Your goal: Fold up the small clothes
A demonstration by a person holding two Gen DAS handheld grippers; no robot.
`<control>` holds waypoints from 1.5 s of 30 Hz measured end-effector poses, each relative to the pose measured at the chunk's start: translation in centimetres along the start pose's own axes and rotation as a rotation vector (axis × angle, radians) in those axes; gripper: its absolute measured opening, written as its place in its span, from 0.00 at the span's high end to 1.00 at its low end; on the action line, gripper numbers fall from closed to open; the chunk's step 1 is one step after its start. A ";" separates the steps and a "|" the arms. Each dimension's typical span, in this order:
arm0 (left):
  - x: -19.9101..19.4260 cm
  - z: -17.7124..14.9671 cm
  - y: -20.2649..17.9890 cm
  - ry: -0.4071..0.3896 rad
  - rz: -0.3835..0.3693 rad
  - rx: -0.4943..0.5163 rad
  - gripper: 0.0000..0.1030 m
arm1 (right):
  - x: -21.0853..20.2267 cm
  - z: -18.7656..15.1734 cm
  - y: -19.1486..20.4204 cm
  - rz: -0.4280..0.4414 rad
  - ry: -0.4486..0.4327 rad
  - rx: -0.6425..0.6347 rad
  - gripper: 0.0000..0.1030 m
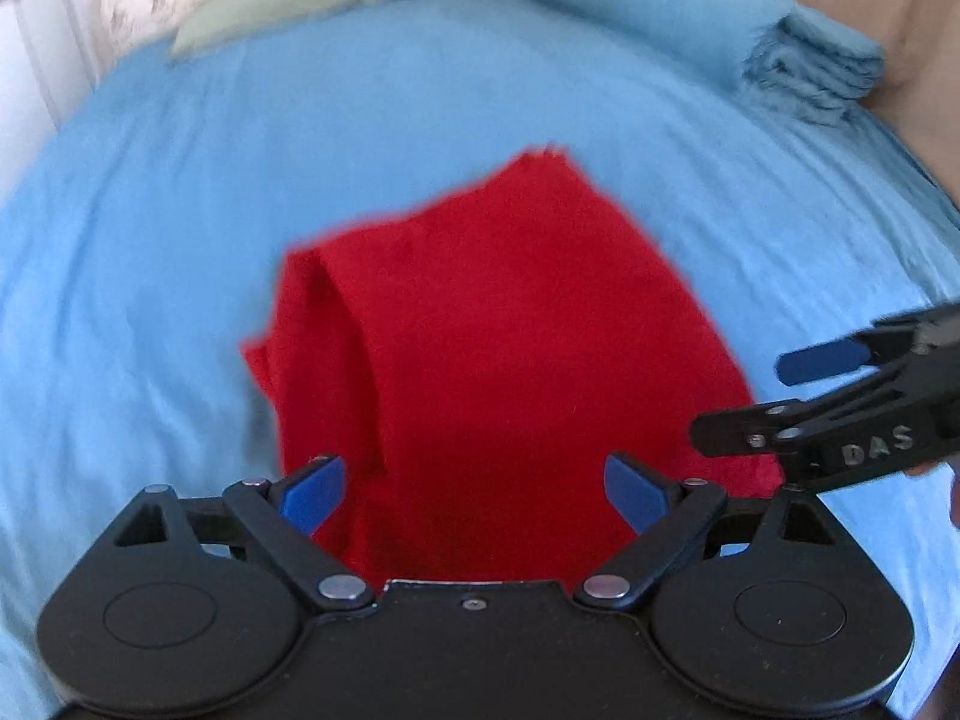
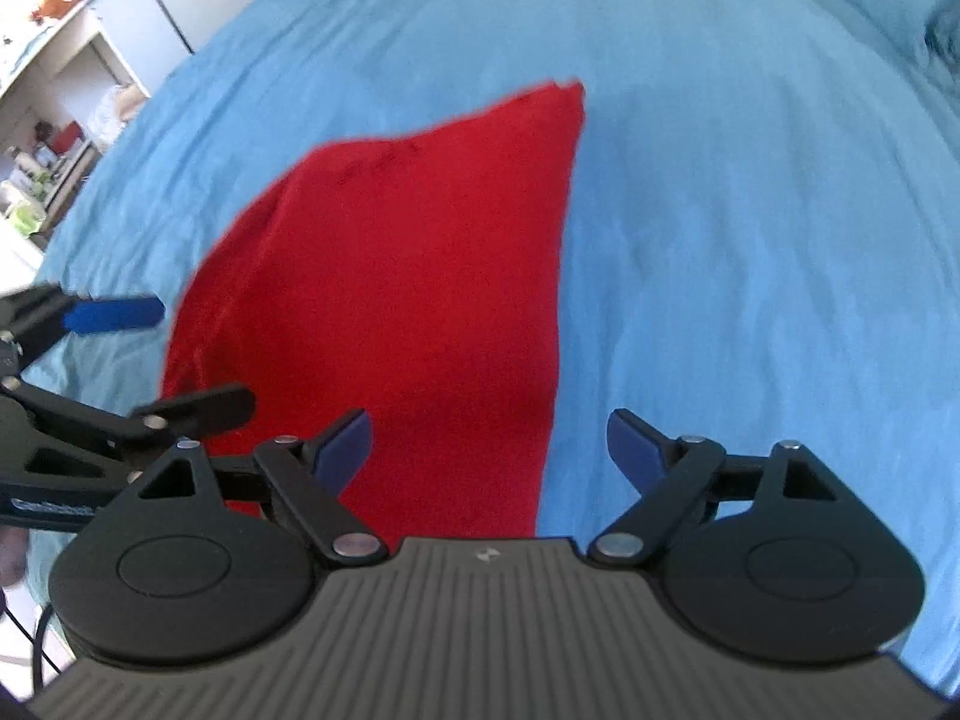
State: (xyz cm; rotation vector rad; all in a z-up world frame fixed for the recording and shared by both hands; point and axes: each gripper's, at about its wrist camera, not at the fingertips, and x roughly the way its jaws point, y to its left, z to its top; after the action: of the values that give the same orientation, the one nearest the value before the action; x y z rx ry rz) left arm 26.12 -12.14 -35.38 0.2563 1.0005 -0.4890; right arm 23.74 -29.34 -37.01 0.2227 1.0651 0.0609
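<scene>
A red garment (image 1: 492, 336), partly folded, is laid flat on a light blue bedsheet (image 1: 180, 210). The left gripper (image 1: 477, 495) is held directly over the garment's near edge; its blue pads are spread wide and nothing is gripped. The right gripper (image 2: 489, 450) is positioned over the garment's right edge, likewise spread wide and empty, with one pad above red fabric and the other above the sheet. Both grippers are placed close beside each other. A folded blue blanket (image 1: 804, 60) is located at the far side of the bed.
</scene>
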 end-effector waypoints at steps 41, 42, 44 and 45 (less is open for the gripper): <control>-40.6 0.0 -6.9 -0.132 0.253 -0.288 0.00 | -43.0 -2.0 7.7 -0.233 -0.161 -0.011 0.00; -41.0 -0.1 -7.1 -0.120 0.254 -0.294 0.00 | -43.5 -2.2 7.8 -0.241 -0.152 -0.016 0.00; -41.7 -0.3 -7.5 -0.100 0.267 -0.292 0.00 | -44.5 -2.8 7.9 -0.251 -0.139 -0.024 0.00; -42.0 -0.5 -7.7 -0.091 0.276 -0.289 0.00 | -44.9 -3.1 7.9 -0.254 -0.130 -0.024 0.00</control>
State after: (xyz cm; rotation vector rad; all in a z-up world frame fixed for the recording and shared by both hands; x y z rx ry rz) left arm 3.23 -7.04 0.30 0.1085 0.9170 -0.1015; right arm -0.28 -28.15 1.80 0.0676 0.9555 -0.1673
